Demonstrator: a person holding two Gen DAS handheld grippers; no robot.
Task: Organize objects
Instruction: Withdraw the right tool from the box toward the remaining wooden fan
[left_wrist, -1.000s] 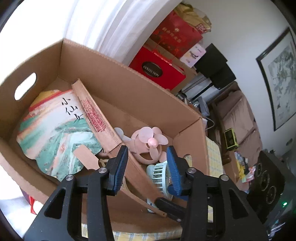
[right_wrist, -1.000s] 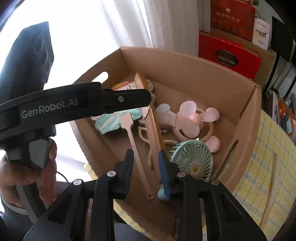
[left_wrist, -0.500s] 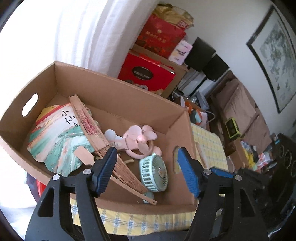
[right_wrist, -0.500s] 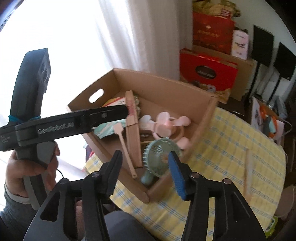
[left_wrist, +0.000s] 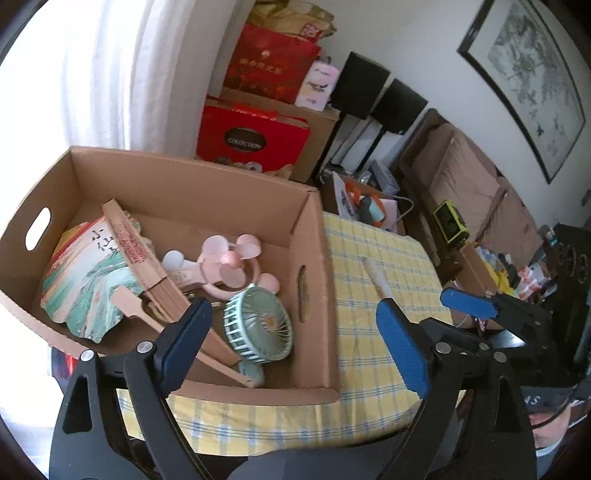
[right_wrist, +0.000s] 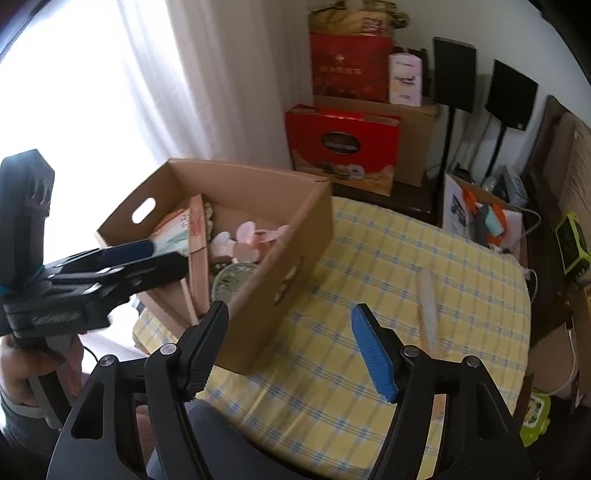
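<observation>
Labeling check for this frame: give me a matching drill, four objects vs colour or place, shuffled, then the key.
Things:
1. mini fan with round ears
2. round grille fan
3. folded fan
4. painted paddle fan

Matches:
A. on the checked tablecloth, outside the box
B. pink
C. at the box's handle-hole end
D. pale green

Pairs: 1-B, 2-D, 3-A, 4-C

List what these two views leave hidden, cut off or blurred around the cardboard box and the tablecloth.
- Green handheld fan: handle end hidden by the cardboard box front wall, left wrist view; mostly hidden behind the box's side wall in the right wrist view.
- Painted paper fan: partly covered by the folded fan.
- Pale folded fan on the tablecloth: blurred, right wrist view.
- Box bottom: hidden beneath contents.
</observation>
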